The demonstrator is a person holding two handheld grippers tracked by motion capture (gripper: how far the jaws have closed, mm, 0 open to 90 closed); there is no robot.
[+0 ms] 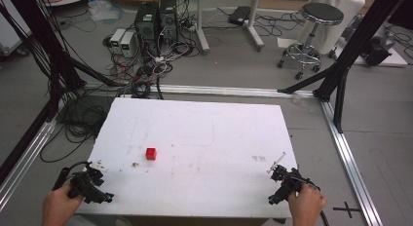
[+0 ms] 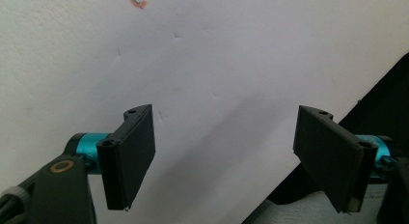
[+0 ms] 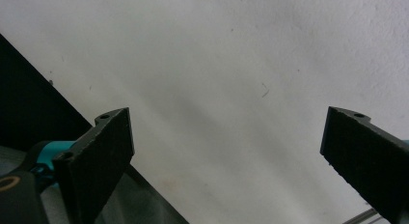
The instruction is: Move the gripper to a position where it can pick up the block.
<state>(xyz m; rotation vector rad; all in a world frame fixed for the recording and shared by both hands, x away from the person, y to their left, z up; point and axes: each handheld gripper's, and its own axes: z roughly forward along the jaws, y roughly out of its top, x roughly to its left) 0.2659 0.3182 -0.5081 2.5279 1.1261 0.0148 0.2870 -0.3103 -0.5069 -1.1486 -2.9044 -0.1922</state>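
I hold my left tool (image 1: 104,197) at the near left corner of the flat white desk (image 1: 204,138) and my right tool (image 1: 271,200) at the near right corner, both low over the edge, probably parked to leave the middle free. Each has its jaws spread wide with nothing between them. The small red cube (image 1: 151,153) sits alone left of centre, well apart from both, nearer my left tool and likely easier to reach with it.
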